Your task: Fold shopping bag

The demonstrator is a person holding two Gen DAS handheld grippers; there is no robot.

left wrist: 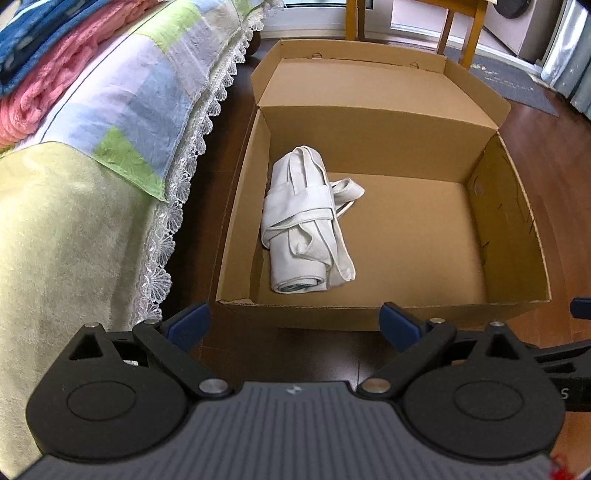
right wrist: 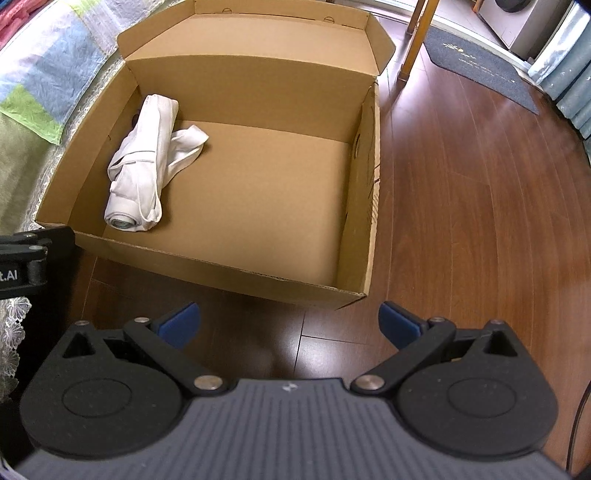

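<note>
A white cloth shopping bag (left wrist: 304,225) lies rolled into a bundle, its straps wrapped round it, on the left side of the floor of an open cardboard box (left wrist: 417,306). The right wrist view shows the same bag (right wrist: 142,170) in the box (right wrist: 229,266). My left gripper (left wrist: 295,325) hovers open above the dark floor just short of the box's near wall, nothing between its blue pads (left wrist: 188,321). My right gripper (right wrist: 290,321) is open too, empty, near the box's front right corner. The left gripper's body (right wrist: 29,258) shows at the left edge there.
A sofa with a patchwork cover and lace trim (left wrist: 122,122) stands close to the box's left side, with pink and blue blankets (left wrist: 44,66) on it. Wooden chair legs (left wrist: 458,33) stand behind the box. A dark mat (right wrist: 480,70) lies on the wooden floor at the far right.
</note>
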